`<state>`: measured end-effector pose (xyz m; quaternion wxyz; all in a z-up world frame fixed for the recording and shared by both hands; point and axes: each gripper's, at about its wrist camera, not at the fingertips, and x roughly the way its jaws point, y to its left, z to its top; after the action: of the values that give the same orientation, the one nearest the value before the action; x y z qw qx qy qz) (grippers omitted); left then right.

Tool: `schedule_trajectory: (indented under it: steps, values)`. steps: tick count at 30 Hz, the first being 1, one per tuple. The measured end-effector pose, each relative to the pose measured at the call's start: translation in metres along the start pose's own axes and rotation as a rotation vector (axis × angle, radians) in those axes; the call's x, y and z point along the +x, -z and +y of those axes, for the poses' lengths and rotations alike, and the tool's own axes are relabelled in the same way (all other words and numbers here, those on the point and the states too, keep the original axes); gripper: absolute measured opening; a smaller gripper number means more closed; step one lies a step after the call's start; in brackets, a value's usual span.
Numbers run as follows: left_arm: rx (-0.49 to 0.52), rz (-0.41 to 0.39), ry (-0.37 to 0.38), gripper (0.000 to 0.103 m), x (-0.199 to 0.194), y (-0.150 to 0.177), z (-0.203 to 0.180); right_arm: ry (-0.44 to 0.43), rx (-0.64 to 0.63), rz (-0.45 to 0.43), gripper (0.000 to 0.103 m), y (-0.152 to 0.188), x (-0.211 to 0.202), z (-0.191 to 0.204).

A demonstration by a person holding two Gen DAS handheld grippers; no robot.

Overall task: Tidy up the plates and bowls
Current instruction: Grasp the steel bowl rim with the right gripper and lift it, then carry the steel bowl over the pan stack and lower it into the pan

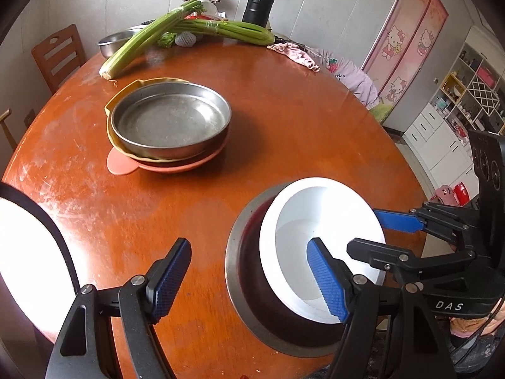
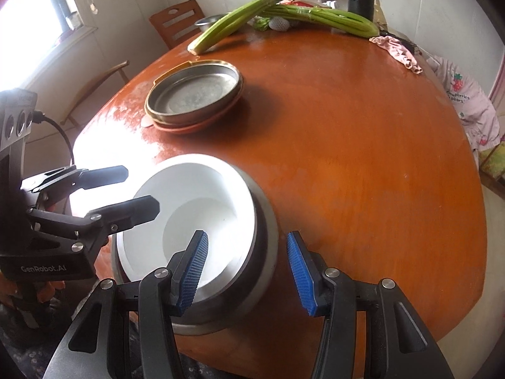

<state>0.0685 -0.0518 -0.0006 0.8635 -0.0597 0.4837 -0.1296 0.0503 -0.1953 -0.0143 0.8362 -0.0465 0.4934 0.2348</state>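
Both claws spread open, holding nothing; right claw [image 2: 247,273] straddles the steel bowl's [image 2: 268,221] rim (white bowl [image 2: 189,205] nested inside, tilted), near the tabletop [image 2: 347,158] edge; a nudge might tip it off.

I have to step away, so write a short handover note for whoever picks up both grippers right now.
Left gripper: open, beside the near bowls, one finger over the white bowl's rim, holding nothing.
Right gripper: open, straddling the right rim of the white bowl, not closed on it.
Things: the white bowl sits tilted inside the steel bowl at the table's near edge. Farther back, the steel pan tops a yellow plate and a pink plate.
Done: both stacks look built.
Left: probably seat the white bowl level, then withdraw.
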Motion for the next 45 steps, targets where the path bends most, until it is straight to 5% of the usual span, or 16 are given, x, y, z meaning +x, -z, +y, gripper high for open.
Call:
schedule_trajectory:
  steps: [8, 11, 26, 32, 45]
  values:
    - [-0.034, 0.027, -0.002, 0.075, 0.008, 0.004, 0.011, -0.012, 0.009, 0.013, 0.054, 0.004, 0.009, 0.001]
    - [-0.035, 0.031, 0.006, 0.076, 0.009, 0.005, 0.011, -0.002, 0.014, 0.019, 0.068, 0.004, 0.012, 0.001]
    - [-0.048, 0.092, 0.068, 0.074, 0.027, 0.010, 0.008, -0.075, 0.017, 0.046, 0.068, 0.007, 0.020, 0.006]
    - [-0.022, 0.112, 0.114, 0.057, 0.033, 0.008, -0.002, -0.108, 0.040, 0.033, 0.063, 0.008, 0.020, 0.002]
    - [-0.030, 0.117, 0.093, 0.057, 0.039, 0.001, -0.007, -0.121, 0.040, 0.019, 0.062, 0.004, 0.017, 0.001]
